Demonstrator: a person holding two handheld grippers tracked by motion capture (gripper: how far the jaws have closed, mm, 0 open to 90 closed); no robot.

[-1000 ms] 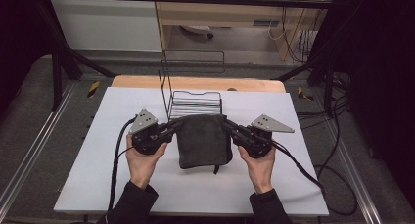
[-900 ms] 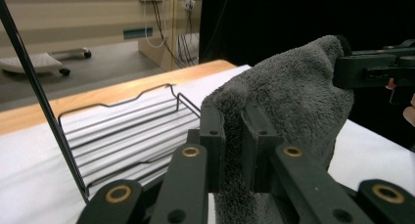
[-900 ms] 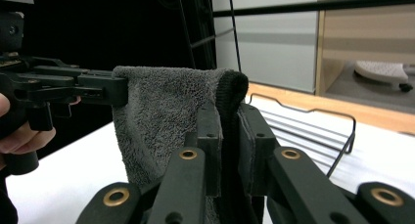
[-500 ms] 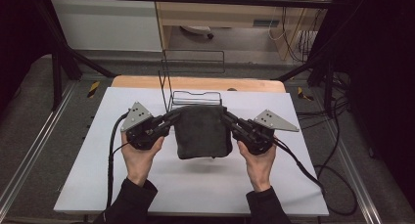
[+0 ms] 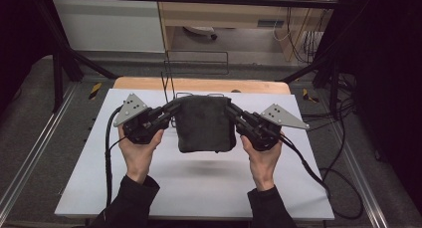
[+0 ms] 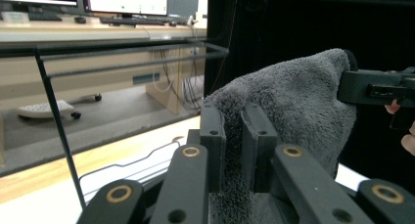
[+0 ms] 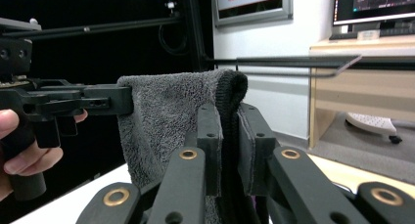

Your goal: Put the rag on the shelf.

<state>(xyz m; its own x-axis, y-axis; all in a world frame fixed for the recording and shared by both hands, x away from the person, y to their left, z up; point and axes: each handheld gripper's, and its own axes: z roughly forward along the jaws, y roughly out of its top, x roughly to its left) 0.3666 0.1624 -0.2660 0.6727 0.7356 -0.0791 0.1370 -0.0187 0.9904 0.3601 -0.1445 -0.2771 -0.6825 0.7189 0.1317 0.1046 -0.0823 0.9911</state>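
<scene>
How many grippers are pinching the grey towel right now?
2: the left gripper pinches the grey towel's upper left corner, the right gripper its upper right corner.

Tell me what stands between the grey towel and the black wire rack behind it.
Nothing visible. The folded dark grey terry towel hangs above the white table, pinched at its top corners by the left claw and right claw. The thin black wire rack stands just behind it.
</scene>
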